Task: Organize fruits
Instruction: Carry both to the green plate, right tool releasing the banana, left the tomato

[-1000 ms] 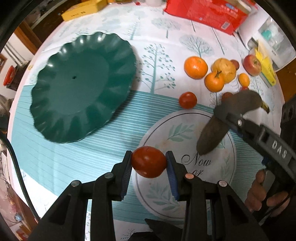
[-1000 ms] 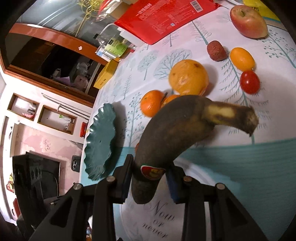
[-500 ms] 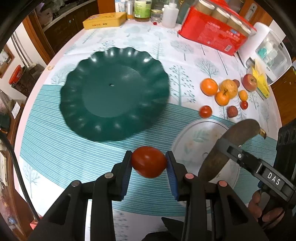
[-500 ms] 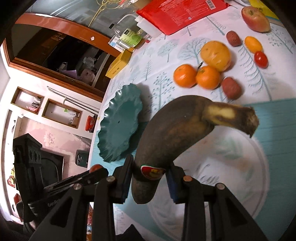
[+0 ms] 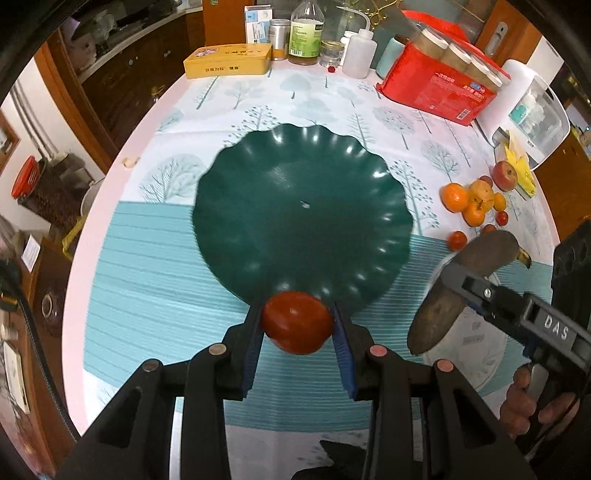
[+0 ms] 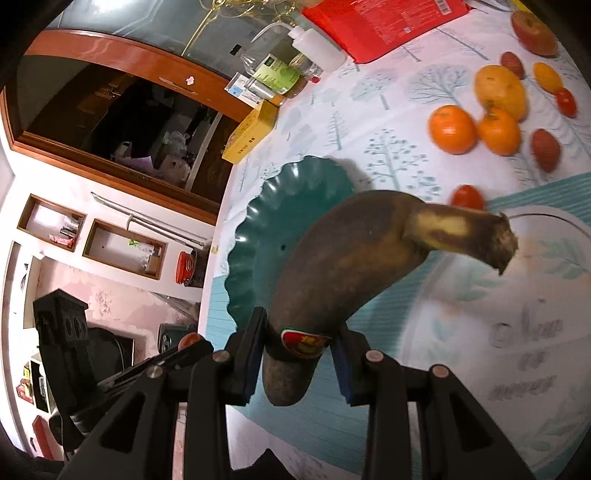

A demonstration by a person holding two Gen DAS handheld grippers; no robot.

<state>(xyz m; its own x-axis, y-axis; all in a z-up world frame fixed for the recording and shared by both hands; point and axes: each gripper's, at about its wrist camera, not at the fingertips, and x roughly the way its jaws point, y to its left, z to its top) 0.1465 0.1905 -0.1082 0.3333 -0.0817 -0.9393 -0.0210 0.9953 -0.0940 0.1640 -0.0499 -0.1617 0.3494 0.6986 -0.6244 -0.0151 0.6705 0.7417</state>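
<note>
While the left tool (image 5: 298, 323) grips a red tomato (image 5: 297, 322) over the near rim of the green plate (image 5: 301, 206), the right tool (image 6: 298, 360) clamps a dark overripe banana (image 6: 354, 258); the remaining fruits (image 5: 474, 201) sit clustered on the counter (image 5: 147, 266) beyond

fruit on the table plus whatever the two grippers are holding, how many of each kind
red tomatoes: 3
orange mandarins: 2
large yellow-orange fruit: 1
small oval orange fruit: 1
small brownish-red fruits: 2
red apple: 1
blackened banana: 1
total: 11
</note>
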